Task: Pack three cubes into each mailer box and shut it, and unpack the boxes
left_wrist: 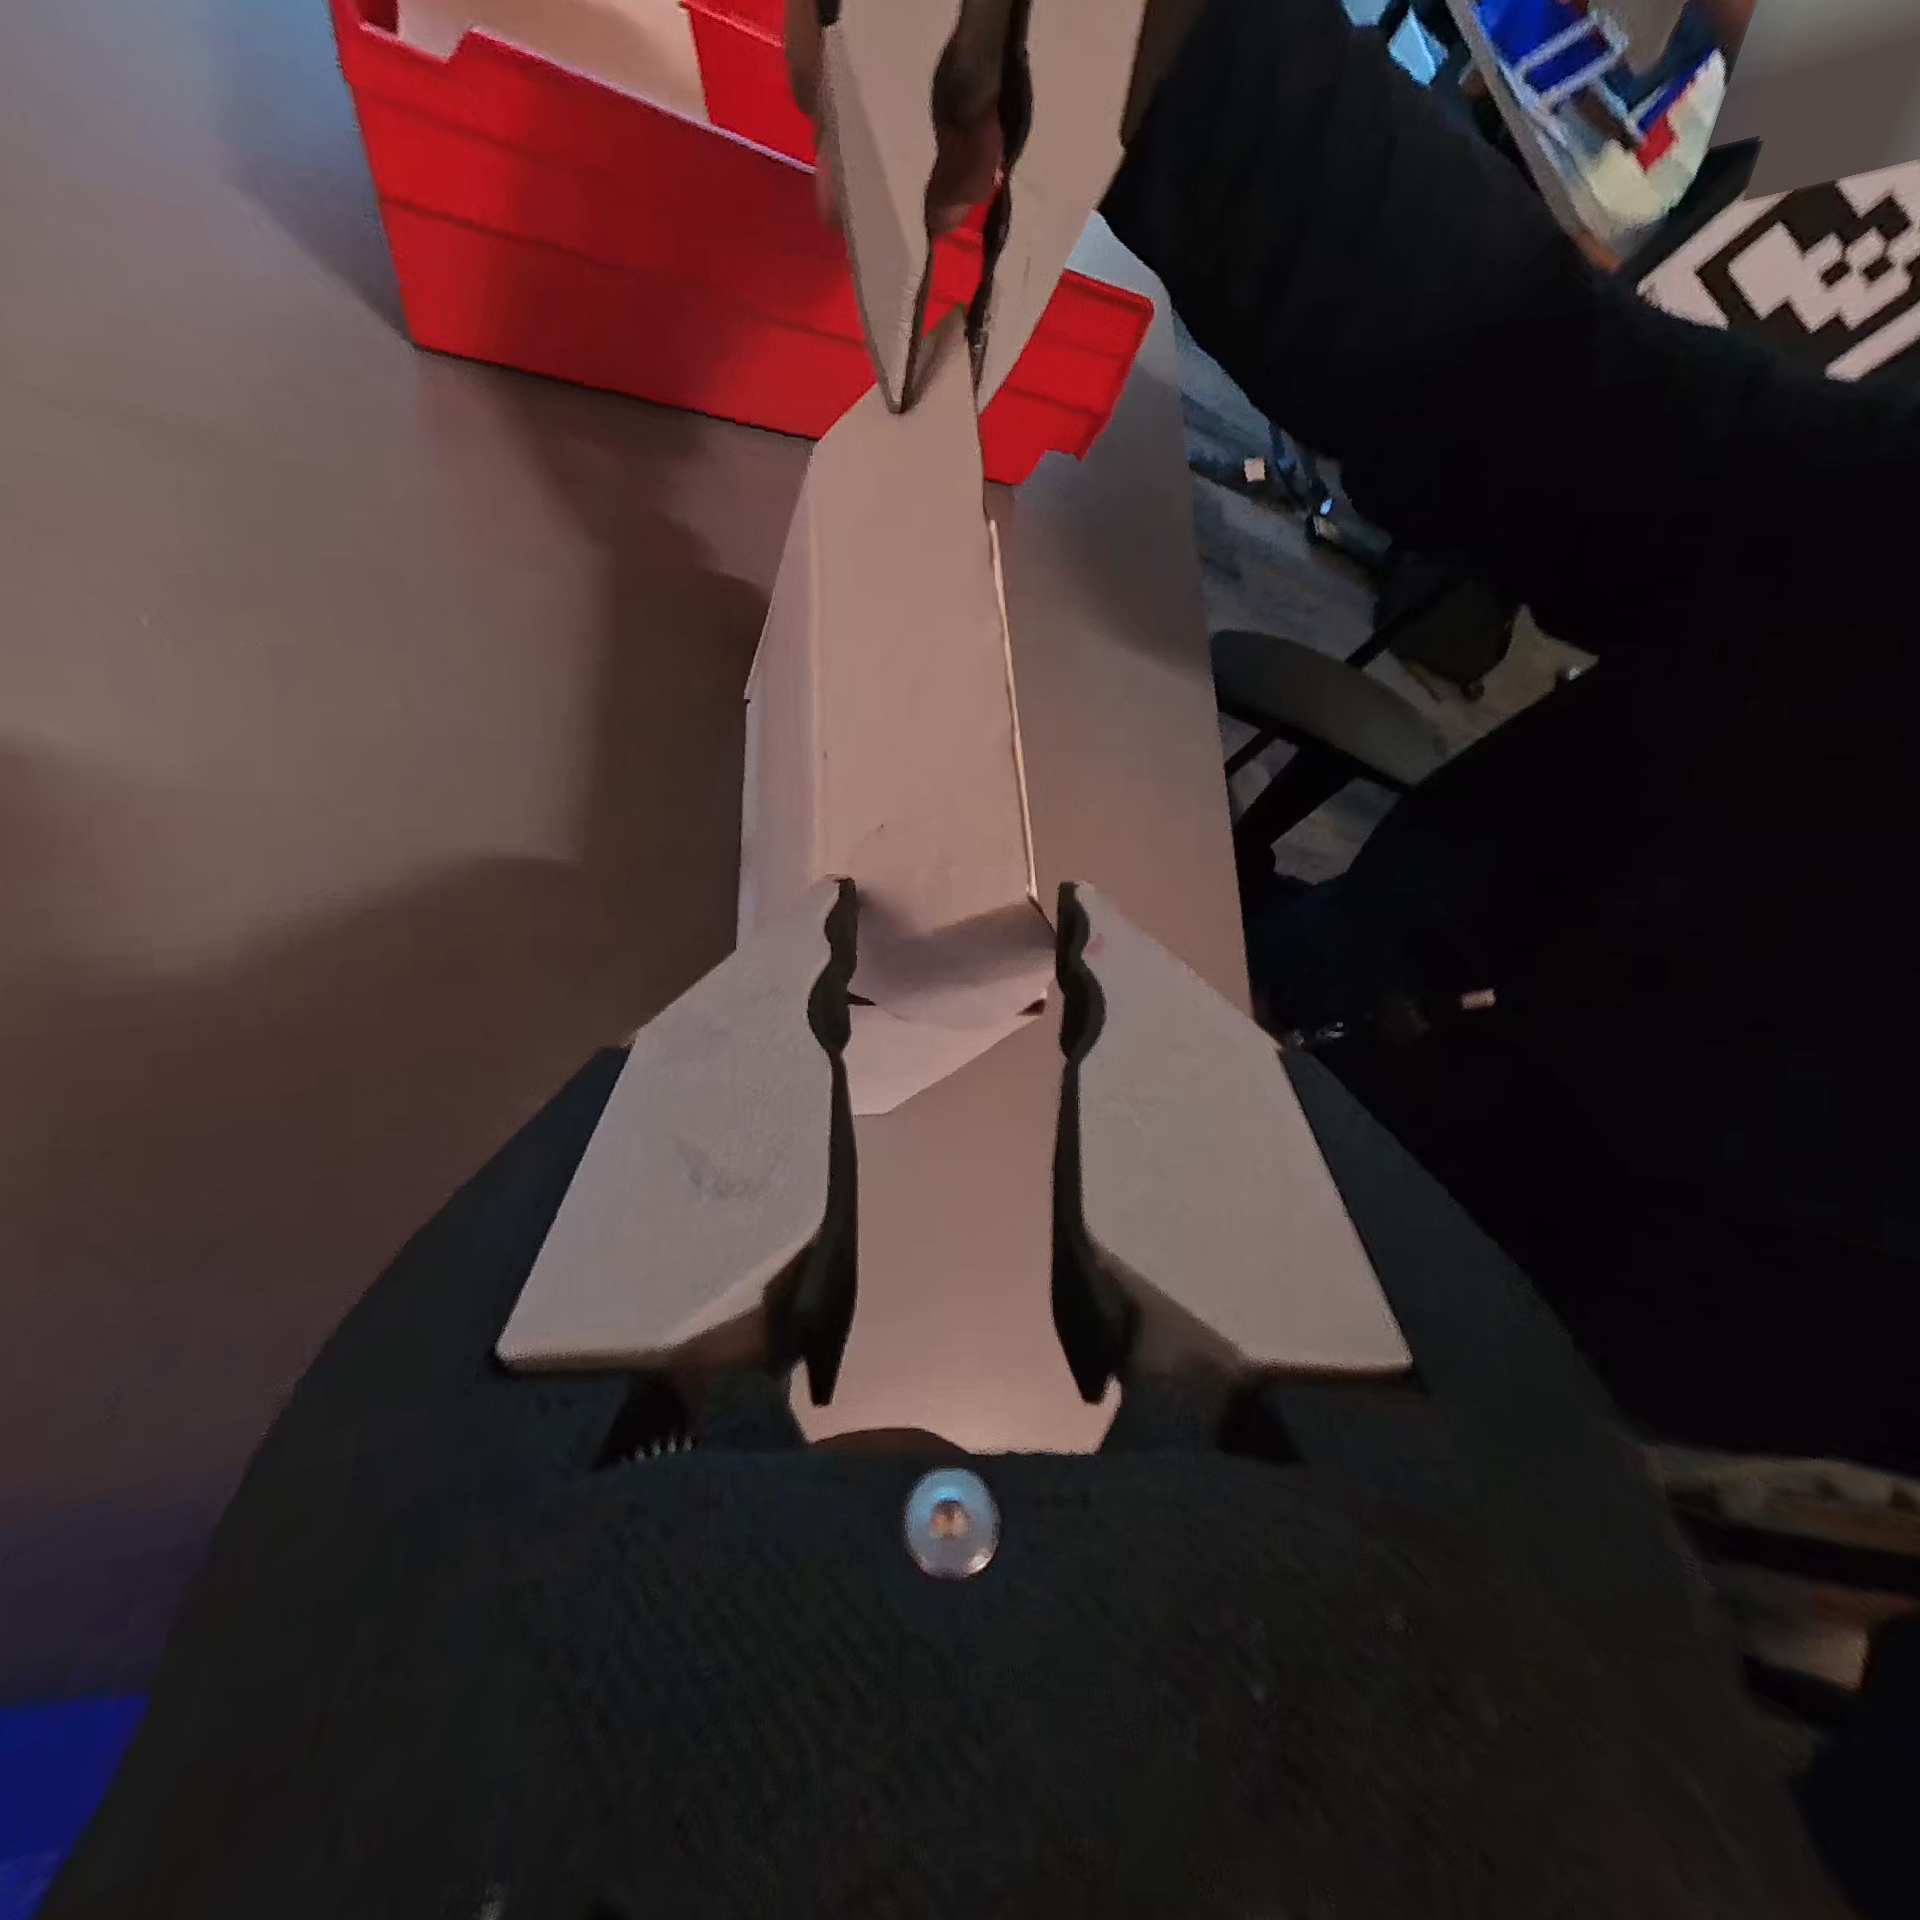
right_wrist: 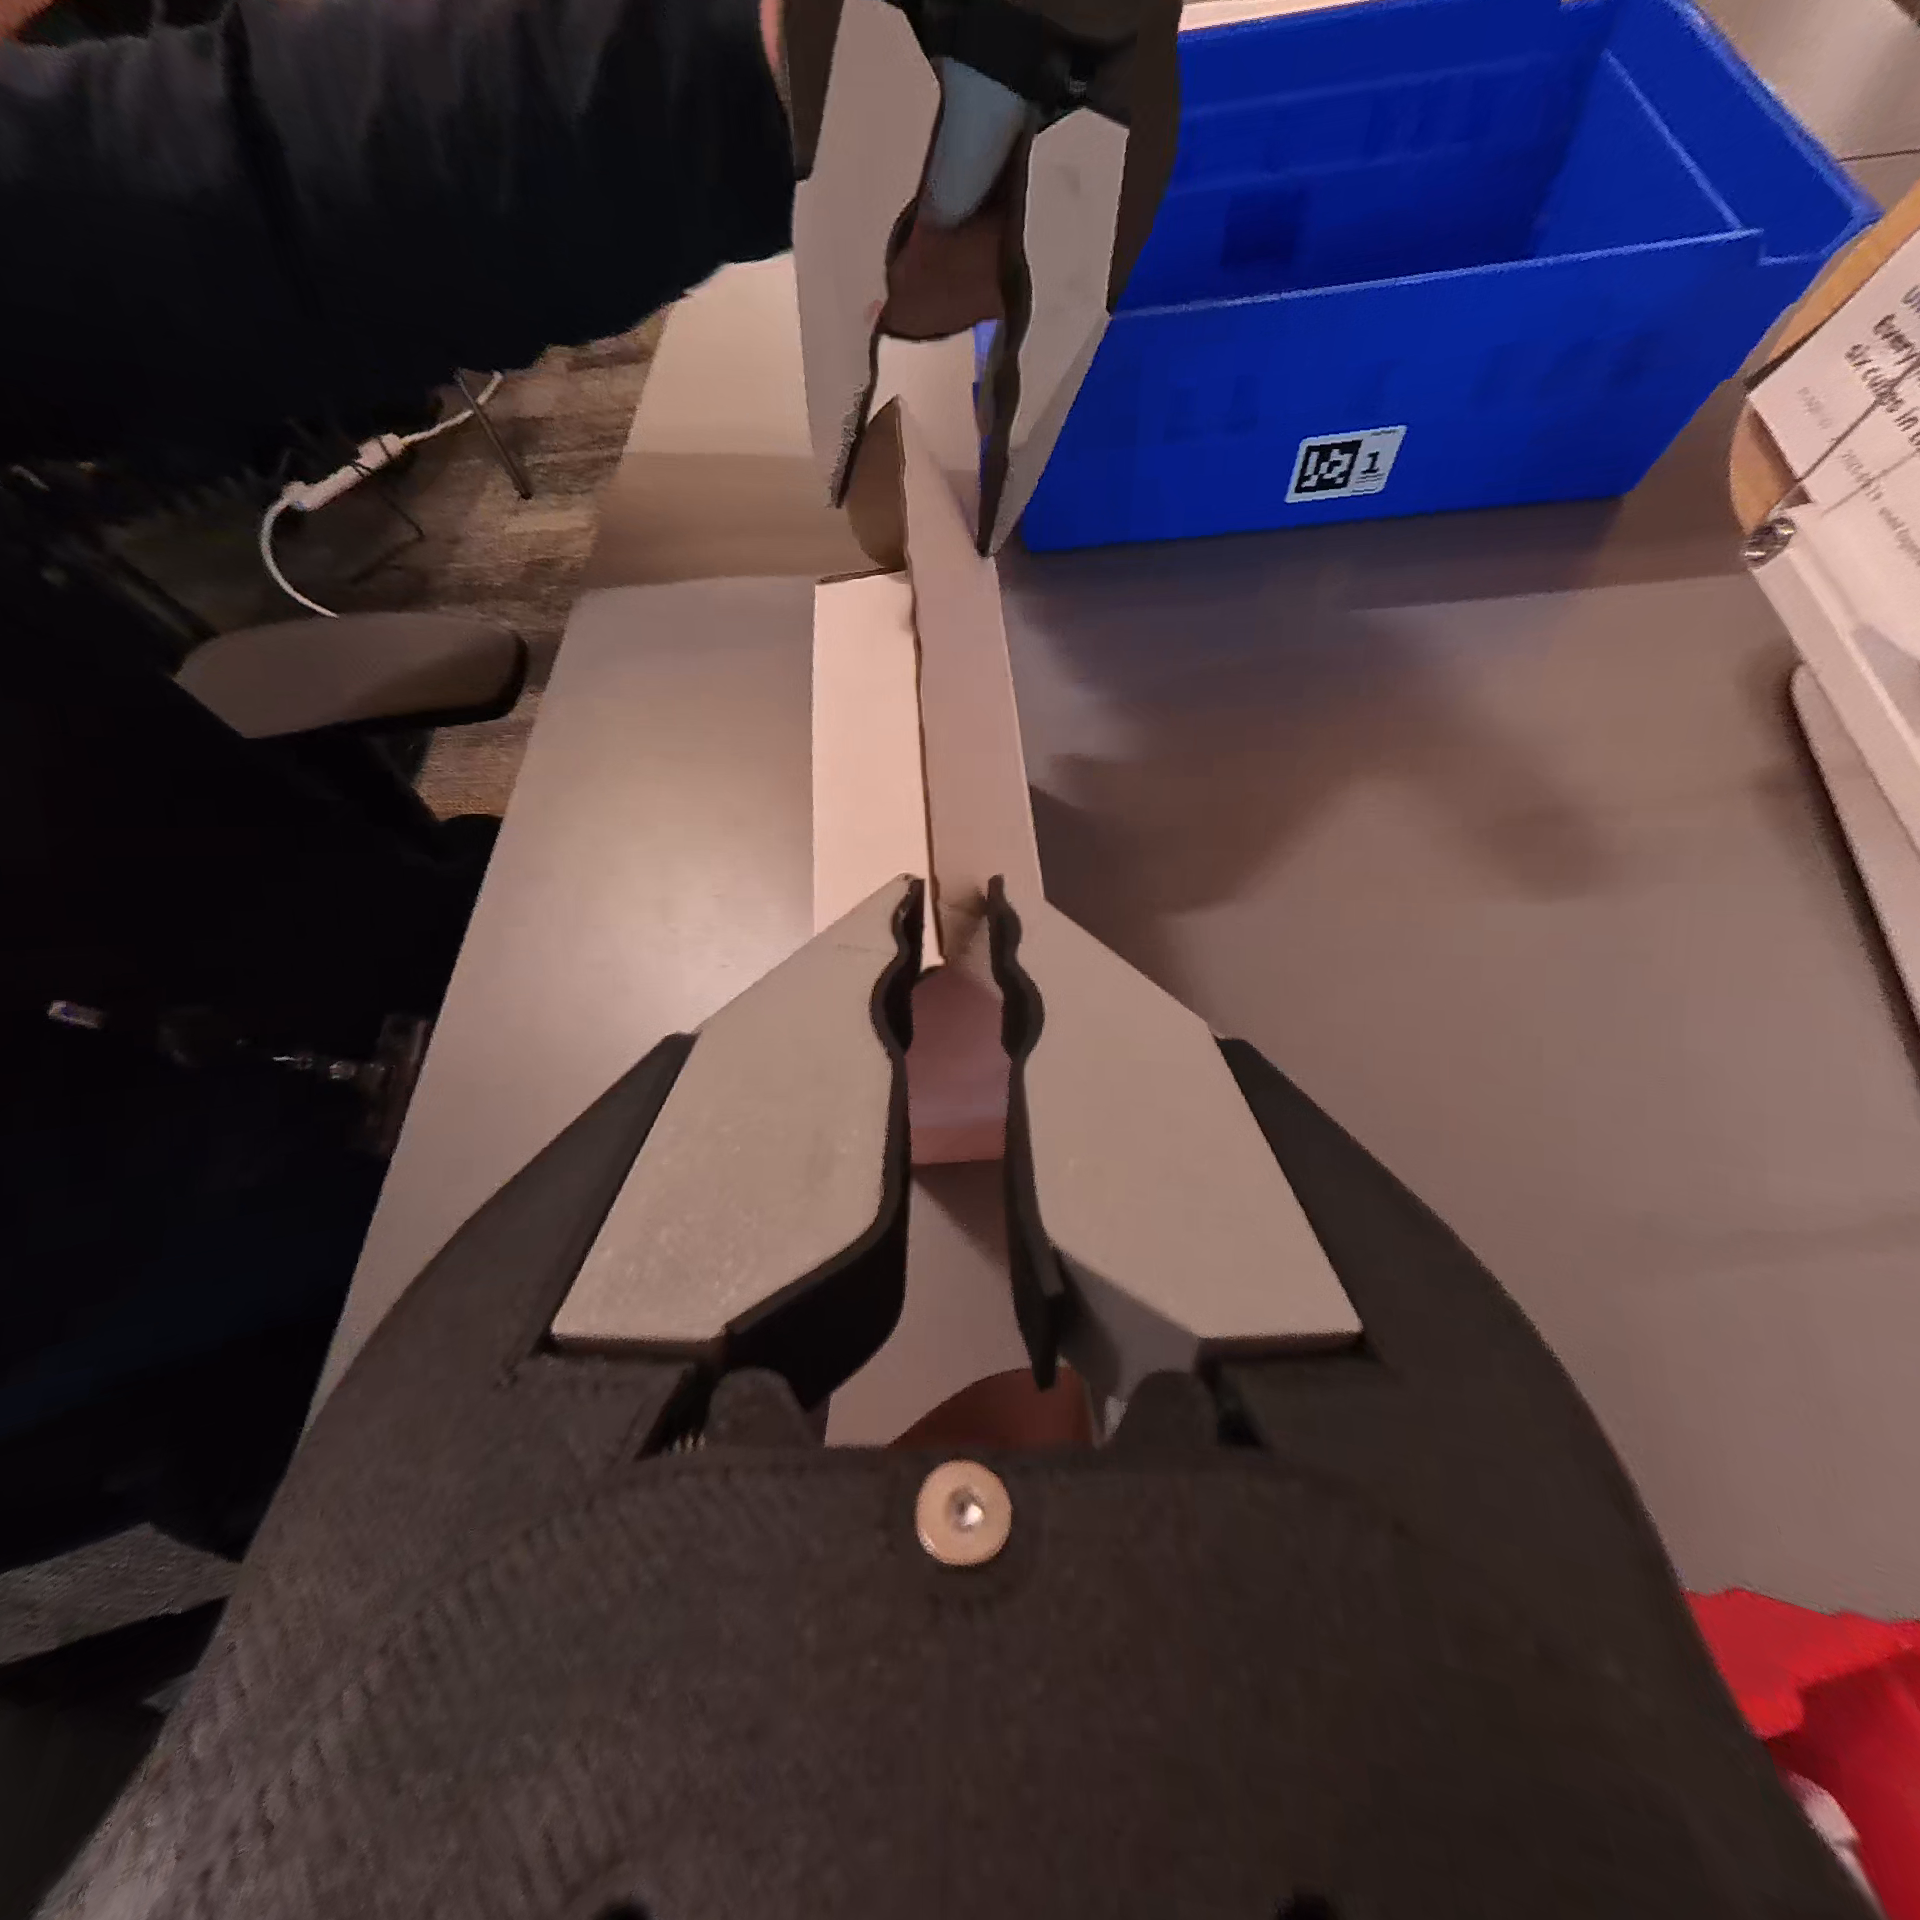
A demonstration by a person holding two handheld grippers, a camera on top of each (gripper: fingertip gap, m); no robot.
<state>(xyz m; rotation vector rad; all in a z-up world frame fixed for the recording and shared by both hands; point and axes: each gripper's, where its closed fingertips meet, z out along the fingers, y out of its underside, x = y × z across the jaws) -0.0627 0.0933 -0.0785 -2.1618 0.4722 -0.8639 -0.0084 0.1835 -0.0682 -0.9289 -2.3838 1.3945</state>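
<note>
The left gripper (left_wrist: 954, 940) is being held partly open, its fingers (left_wrist: 836, 977) set on either side of a folded end of the box (left_wrist: 894, 665); whether they are pressing the card cannot be told. The right gripper (right_wrist: 956, 914) is being held narrowly open around the opposite end of the same raised panel (contact with the card cannot be told). The two grippers are being pointed at each other along the box (right_wrist: 966, 727), which is lying white and long on the table (right_wrist: 1403, 935) between them. A red bin (left_wrist: 623, 239) is being seen just beyond the far end from the left wrist view, and a blue bin (right_wrist: 1455, 312) with a small tag (right_wrist: 1345, 462) from the right. Papers (right_wrist: 1849, 436) are lying at the table's right edge. No cubes are being shown.
</note>
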